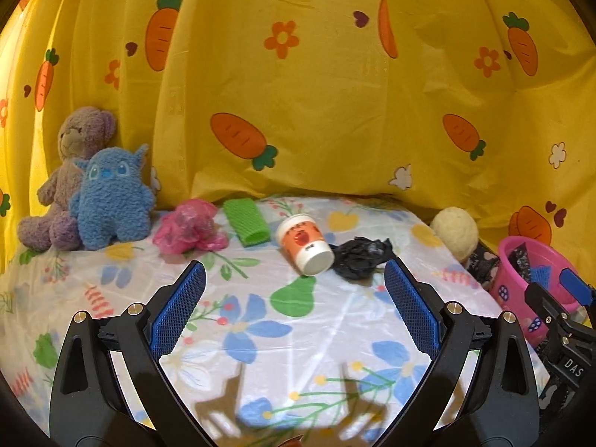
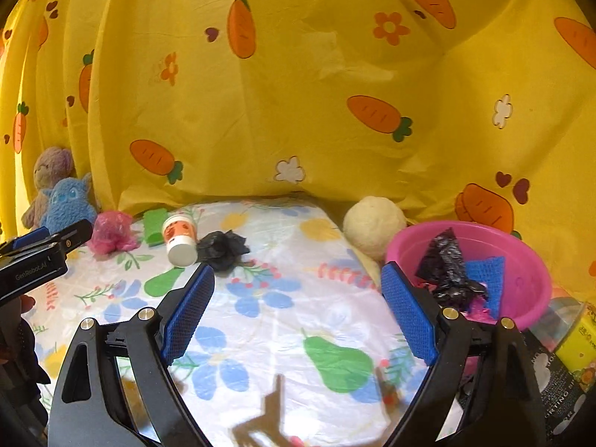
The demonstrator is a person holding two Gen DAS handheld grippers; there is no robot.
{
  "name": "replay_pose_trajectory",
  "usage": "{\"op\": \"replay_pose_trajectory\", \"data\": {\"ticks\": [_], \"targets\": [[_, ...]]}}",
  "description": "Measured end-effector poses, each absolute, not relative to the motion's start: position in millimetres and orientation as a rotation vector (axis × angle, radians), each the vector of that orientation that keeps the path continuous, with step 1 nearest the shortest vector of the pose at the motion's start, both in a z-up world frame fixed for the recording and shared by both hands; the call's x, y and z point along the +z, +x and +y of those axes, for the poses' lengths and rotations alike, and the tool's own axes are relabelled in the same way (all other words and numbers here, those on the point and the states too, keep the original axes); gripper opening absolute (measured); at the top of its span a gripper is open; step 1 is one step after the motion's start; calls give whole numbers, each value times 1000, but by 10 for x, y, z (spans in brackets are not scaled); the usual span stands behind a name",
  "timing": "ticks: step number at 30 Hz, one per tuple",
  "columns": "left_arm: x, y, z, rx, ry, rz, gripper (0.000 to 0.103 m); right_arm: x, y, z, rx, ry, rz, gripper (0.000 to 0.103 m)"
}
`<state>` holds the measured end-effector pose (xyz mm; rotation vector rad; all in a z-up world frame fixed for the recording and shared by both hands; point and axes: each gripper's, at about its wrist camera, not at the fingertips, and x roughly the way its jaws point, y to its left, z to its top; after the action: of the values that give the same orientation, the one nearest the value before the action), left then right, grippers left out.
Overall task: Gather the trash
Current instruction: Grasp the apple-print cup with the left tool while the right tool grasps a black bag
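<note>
Four pieces of trash are left on the floral sheet, lined up along its far side: a crumpled pink plastic bag at the left, then a green foam net sleeve, a paper cup tipped on its side with its base toward the viewer, and a crumpled black plastic bag touching the cup on its right. A pink plastic basin is set off the sheet's right edge, seemingly as the collecting bin, since a black bag and a blue net scrap already lie inside it. The left gripper is held wide open and empty above the sheet, aimed toward the cup and black bag, probably for the next pick. The right gripper is likewise spread wide with nothing between its blue pads, its right finger just beside the basin. Two plush toys, a purple bear and a blue creature, are propped at the far left; a cream plush ball sits beside the basin. A yellow carrot-print curtain fills the background.
</note>
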<state>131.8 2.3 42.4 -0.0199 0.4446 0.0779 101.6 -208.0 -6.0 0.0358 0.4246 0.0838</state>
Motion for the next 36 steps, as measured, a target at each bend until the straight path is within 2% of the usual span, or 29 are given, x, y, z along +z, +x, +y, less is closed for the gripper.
{"op": "replay_pose_trajectory", "data": {"ticks": [11,16,25,32,36], "targets": [[503,1558,763,288,-52,404,95,-290,1827,-1389,176,-6,494,87],[342,1818,819,302,-55,443,95,-462,2186,-1130,201,-49,537,79],[177,2175,689,248,-46,472,95,-750,2704,-776,215,-141,628,53],[27,2409,582,211,-42,509,95,-860,2857,-843,207,-124,690,11],[-47,2529,497,182,-57,529,95,-809,2779,-987,193,-88,649,6]]}}
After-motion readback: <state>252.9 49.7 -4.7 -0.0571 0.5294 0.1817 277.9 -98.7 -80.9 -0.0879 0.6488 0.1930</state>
